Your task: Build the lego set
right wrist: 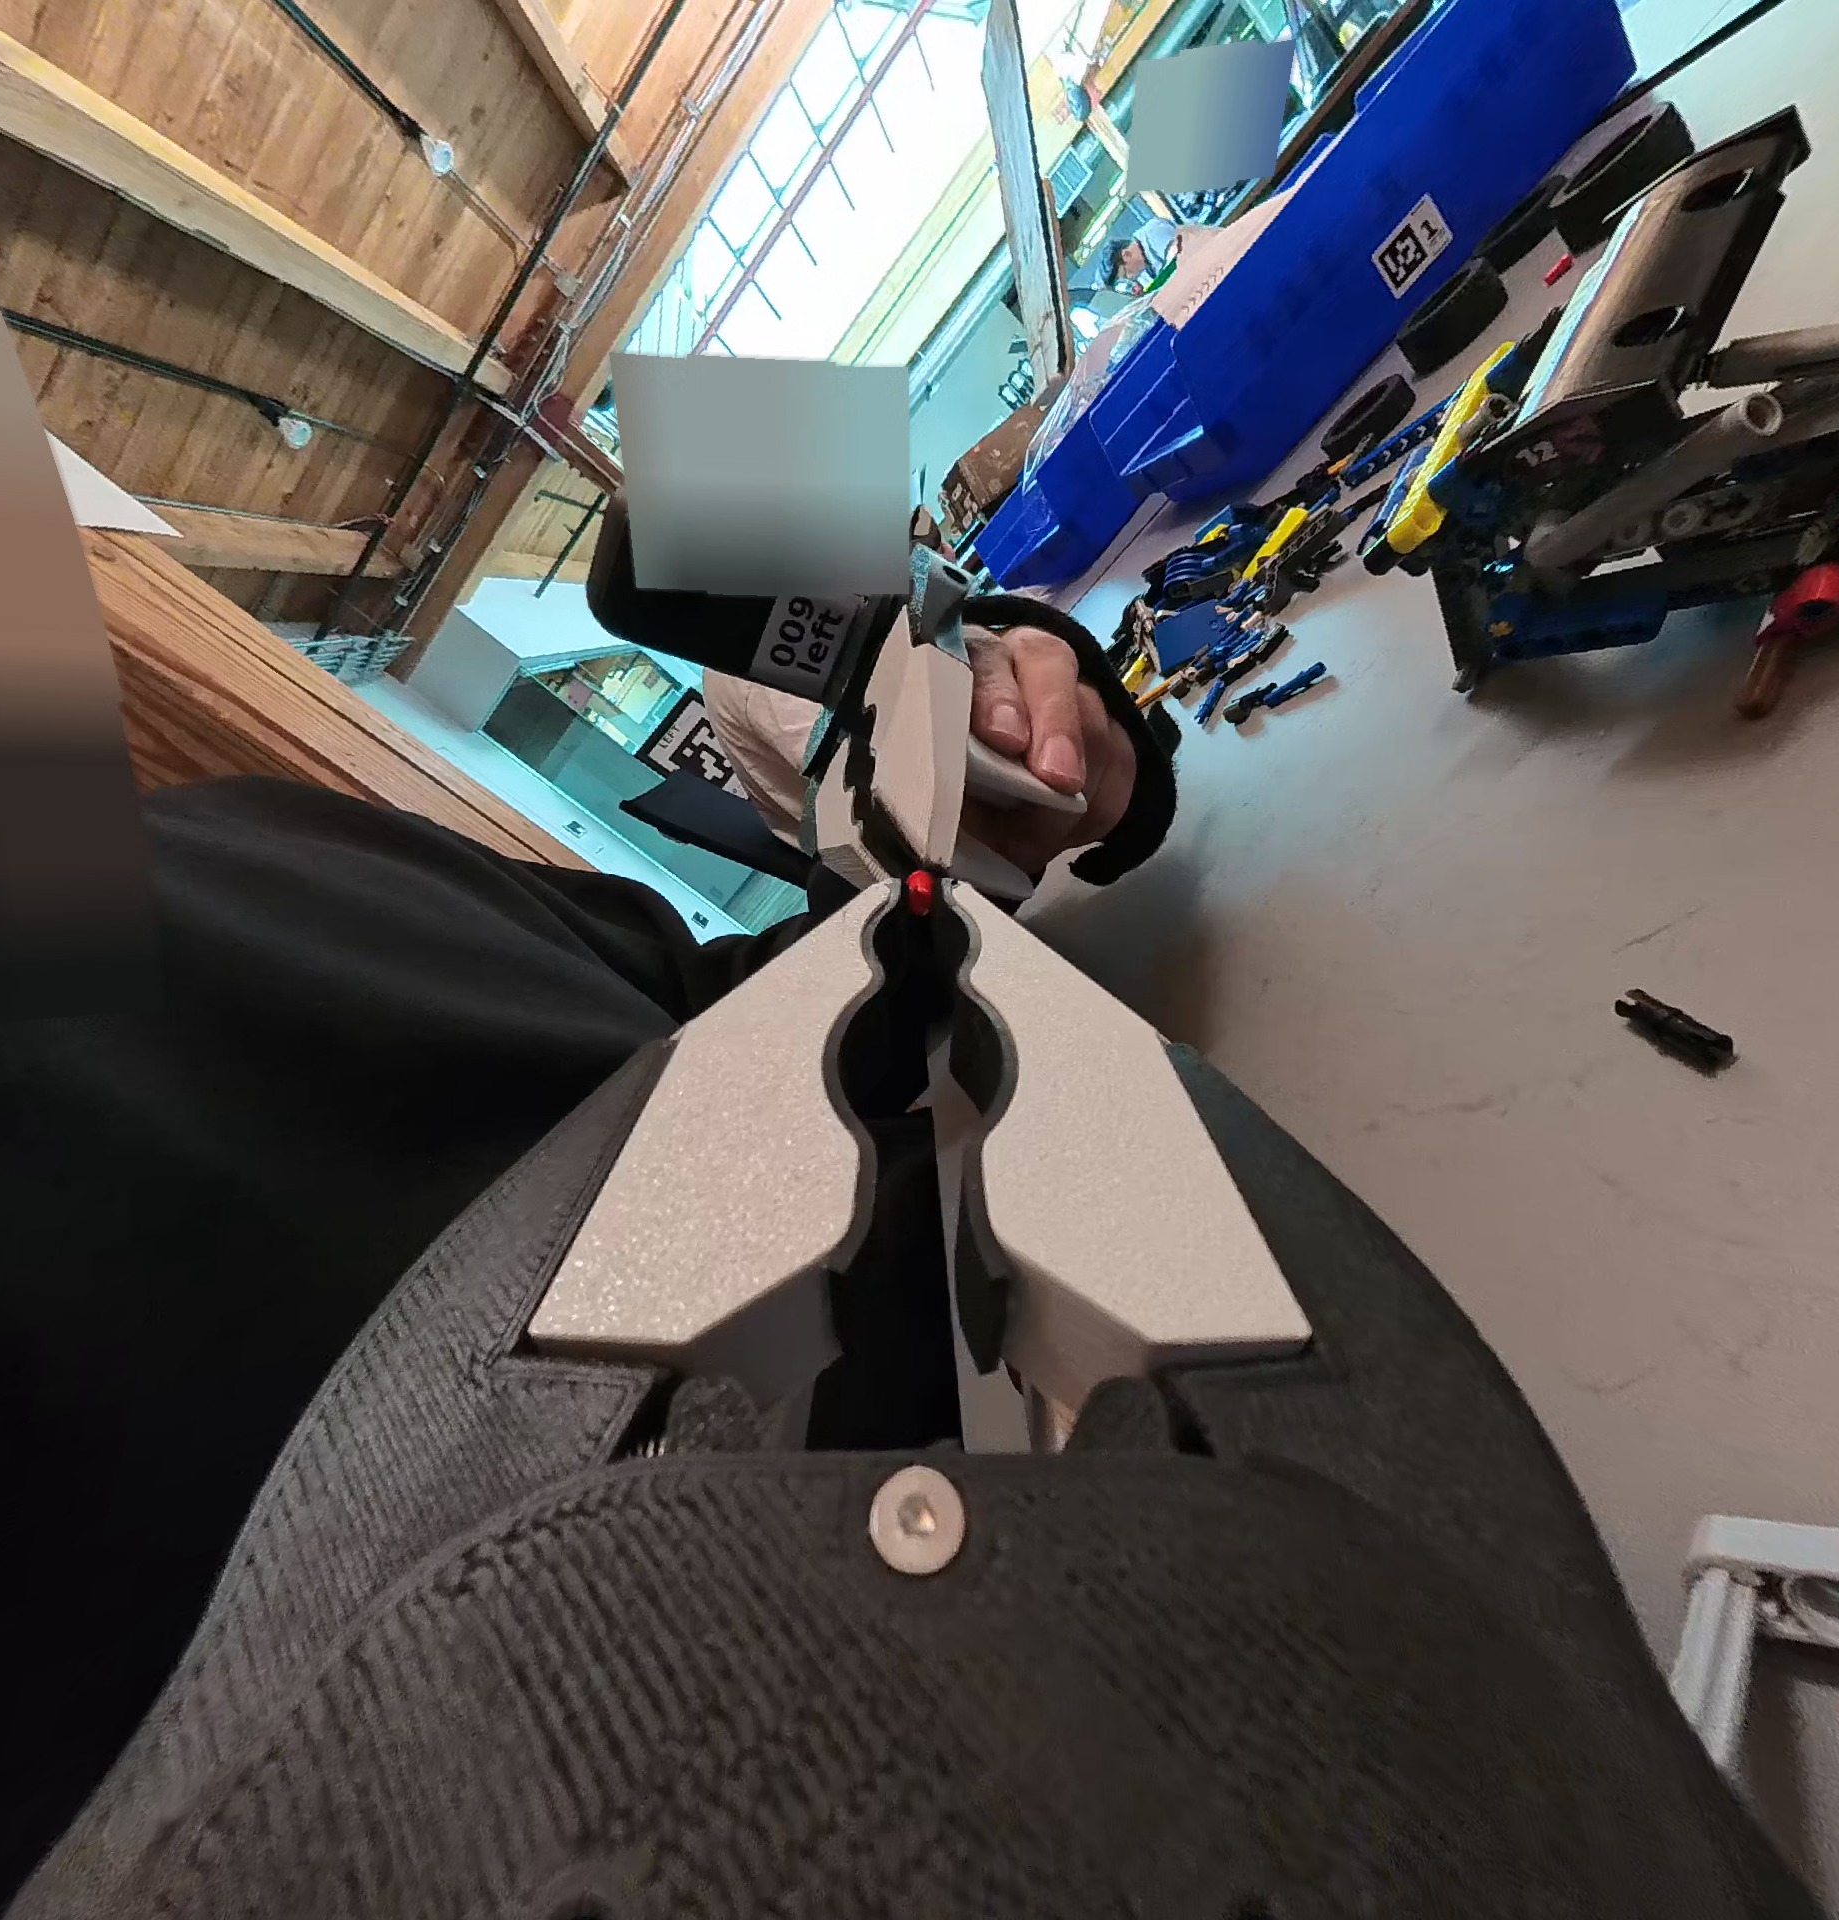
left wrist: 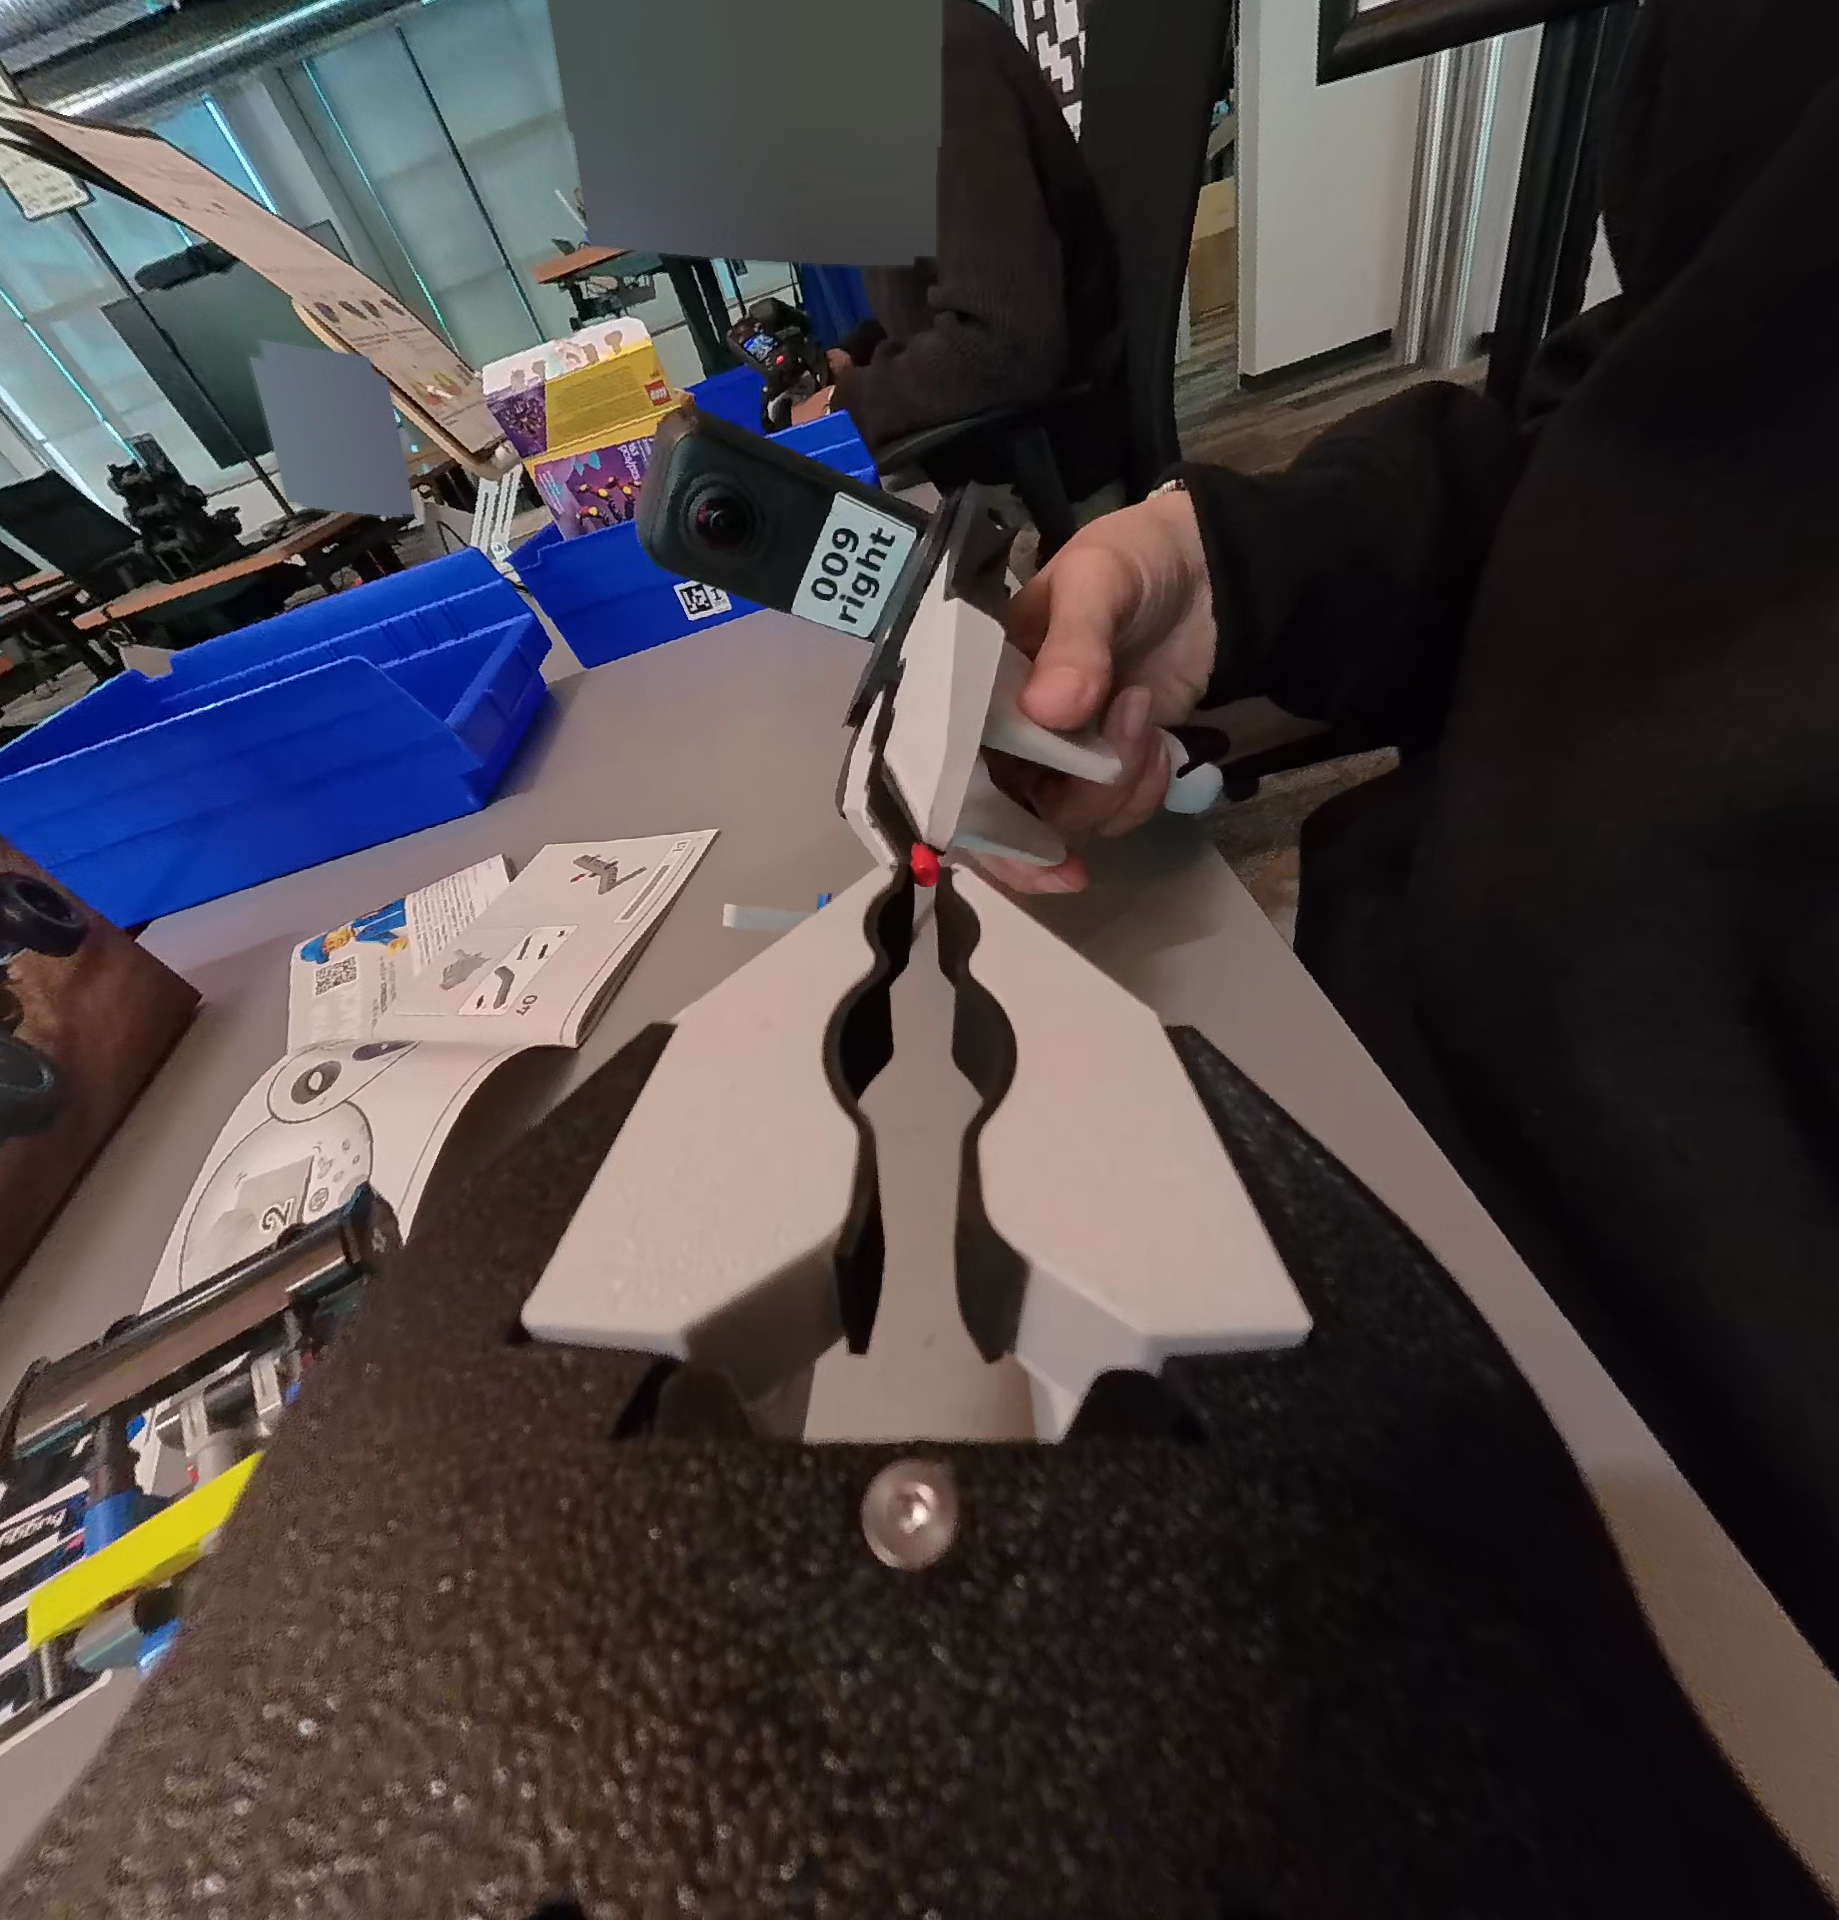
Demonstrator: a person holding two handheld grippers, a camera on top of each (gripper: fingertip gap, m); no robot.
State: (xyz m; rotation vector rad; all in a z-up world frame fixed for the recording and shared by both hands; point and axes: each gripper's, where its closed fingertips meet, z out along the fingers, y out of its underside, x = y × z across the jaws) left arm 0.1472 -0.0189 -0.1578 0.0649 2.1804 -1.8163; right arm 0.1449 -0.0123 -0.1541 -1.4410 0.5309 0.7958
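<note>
A small red Lego piece (left wrist: 925, 862) sits where my two grippers meet tip to tip, above the grey table's (left wrist: 686, 748) near edge. My left gripper (left wrist: 920, 883) is closed down to a narrow gap with the red piece at its fingertips. My right gripper (right wrist: 920, 904) is also closed, with the red piece (right wrist: 920, 889) between its tips. The right gripper shows in the left wrist view (left wrist: 920, 847), pointing down at the piece. The left gripper shows in the right wrist view (right wrist: 920, 868). How much of the piece lies inside each grip is hidden.
A partly built blue, yellow and grey Lego vehicle (right wrist: 1621, 468) stands on the table beside loose parts (right wrist: 1237, 613), black tyres (right wrist: 1455, 312) and a black pin (right wrist: 1673, 1031). Blue bins (left wrist: 271, 727) line the far side. An open instruction booklet (left wrist: 499, 935) lies near them. Only a small space, under 4 cm, lies between the two pairs of fingers. The black pin (right wrist: 1673, 1031) is about 12 cm from both grippers' fingertips.
</note>
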